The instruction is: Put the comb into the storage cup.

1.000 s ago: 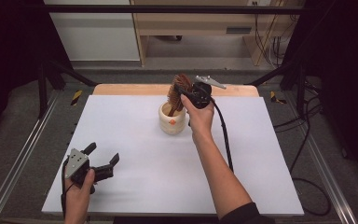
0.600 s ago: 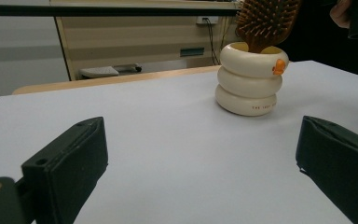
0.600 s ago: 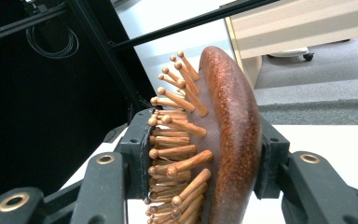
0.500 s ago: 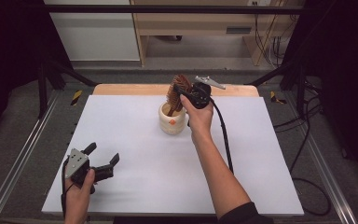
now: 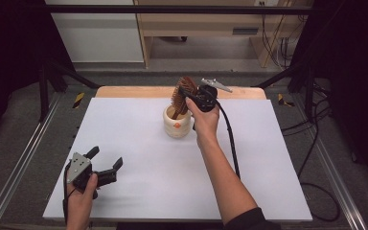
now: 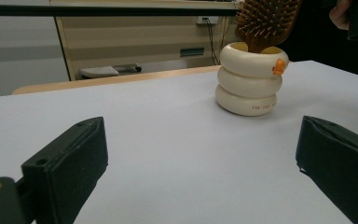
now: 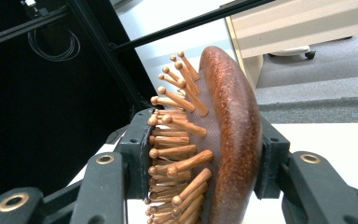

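Observation:
A brown wooden hairbrush (image 5: pixel 181 95) with peg bristles stands head-up in a cream ringed cup (image 5: pixel 178 122) at the back middle of the white table. My right gripper (image 5: pixel 186 94) is shut on the hairbrush head (image 7: pixel 223 140); one jaw presses the bristles, the other the back. In the left gripper view the cup (image 6: pixel 251 79) with a small orange duck mark stands ahead to the right, the hairbrush (image 6: pixel 266 21) rising out of it. My left gripper (image 5: pixel 106 164) rests near the front left table corner, open, nothing between its fingers (image 6: pixel 70 168).
The white tabletop (image 5: pixel 139 153) lies on a wooden board whose far edge (image 5: pixel 134 91) shows behind it. Metal rails (image 5: pixel 19 163) run along both sides. A black cable (image 5: pixel 230 143) trails from the right gripper. A wooden desk (image 5: pixel 211 24) stands beyond the table.

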`<state>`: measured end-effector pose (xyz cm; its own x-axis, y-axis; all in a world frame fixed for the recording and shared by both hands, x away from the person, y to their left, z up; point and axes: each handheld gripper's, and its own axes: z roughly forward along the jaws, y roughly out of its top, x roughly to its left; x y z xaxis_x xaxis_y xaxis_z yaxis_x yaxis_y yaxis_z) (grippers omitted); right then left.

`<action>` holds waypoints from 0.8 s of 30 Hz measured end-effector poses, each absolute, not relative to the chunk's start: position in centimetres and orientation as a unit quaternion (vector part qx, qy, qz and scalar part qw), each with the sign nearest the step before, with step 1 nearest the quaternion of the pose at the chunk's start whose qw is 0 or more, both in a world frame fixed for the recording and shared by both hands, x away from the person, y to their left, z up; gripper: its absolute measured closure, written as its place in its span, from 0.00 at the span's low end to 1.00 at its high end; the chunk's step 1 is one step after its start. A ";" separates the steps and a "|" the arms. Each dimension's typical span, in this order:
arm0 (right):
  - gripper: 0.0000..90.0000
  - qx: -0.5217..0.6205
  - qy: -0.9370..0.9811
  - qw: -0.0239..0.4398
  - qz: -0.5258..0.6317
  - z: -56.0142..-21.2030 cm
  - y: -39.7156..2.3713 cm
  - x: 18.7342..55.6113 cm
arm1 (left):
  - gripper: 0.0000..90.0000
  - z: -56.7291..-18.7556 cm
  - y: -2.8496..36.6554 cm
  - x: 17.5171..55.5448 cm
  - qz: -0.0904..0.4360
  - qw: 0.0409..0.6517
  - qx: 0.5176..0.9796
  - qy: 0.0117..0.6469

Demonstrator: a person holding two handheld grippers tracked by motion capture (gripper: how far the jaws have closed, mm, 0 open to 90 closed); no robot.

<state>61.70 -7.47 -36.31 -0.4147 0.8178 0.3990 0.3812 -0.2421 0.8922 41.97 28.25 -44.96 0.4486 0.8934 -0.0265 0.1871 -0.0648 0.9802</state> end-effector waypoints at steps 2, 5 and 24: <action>0.55 0.511 0.586 0.179 0.602 -36.4 -7.6 61.7 | 0.02 -45.0 28.2 42.0 0.324 0.544 0.654 0.414; 0.55 0.511 0.587 0.179 0.602 -36.4 -7.7 61.8 | 0.02 -45.0 28.3 42.0 0.324 0.545 0.653 0.414; 0.53 0.523 0.579 0.166 0.603 -36.8 -8.7 62.0 | 0.02 -45.0 28.2 42.0 0.324 0.544 0.655 0.413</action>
